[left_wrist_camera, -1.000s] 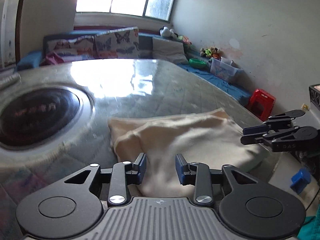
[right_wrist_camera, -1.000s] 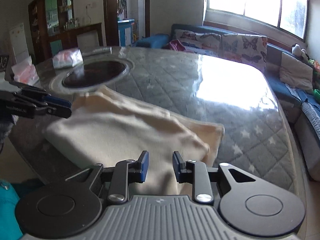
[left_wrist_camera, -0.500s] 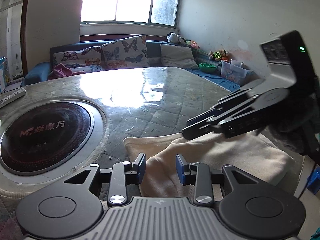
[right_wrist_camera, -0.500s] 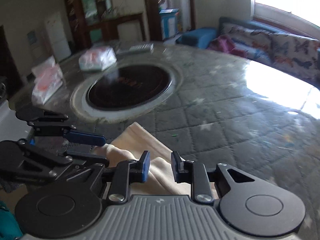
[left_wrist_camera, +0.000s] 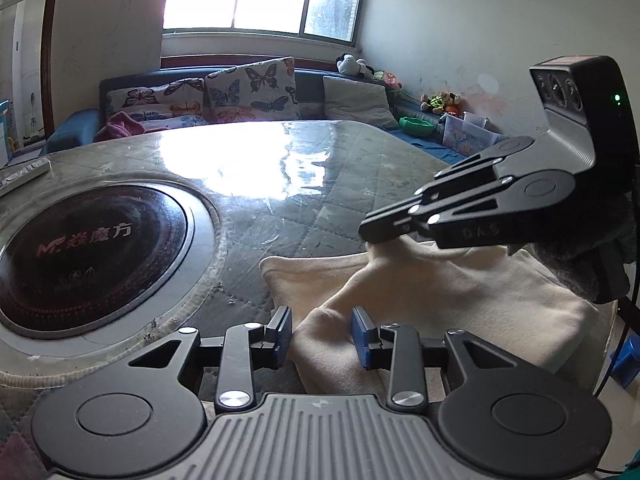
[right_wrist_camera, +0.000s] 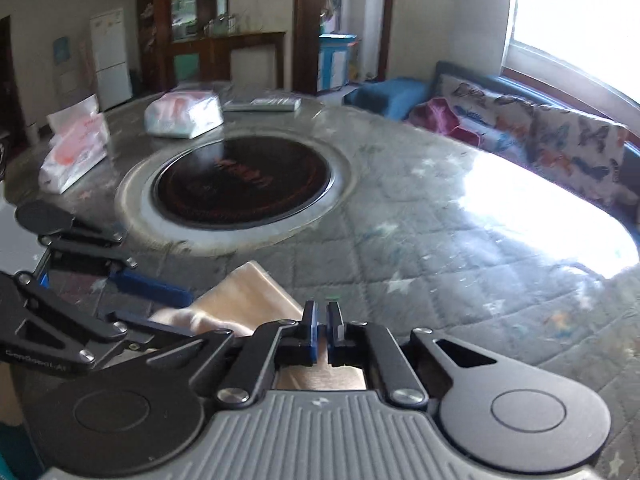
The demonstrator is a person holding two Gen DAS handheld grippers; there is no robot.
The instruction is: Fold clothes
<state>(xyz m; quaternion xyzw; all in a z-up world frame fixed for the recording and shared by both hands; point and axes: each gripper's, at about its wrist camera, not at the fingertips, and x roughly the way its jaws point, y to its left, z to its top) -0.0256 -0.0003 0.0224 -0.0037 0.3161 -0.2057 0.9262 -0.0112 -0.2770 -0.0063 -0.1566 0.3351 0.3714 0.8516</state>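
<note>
Home living room: butterfly-cushion sofa, fridge, hotpot table.

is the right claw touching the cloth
Touching. In the left wrist view the right claw is closed on a pinched-up ridge of the cloth, which lifts to its tips.

Round cooktop, butterfly cushions, tissue packs

My bench wears a quilted, star-patterned cover under clear film; a round black cooktop sits inset; cream folded cloth, two tissue packs and a remote lie on it.
</note>
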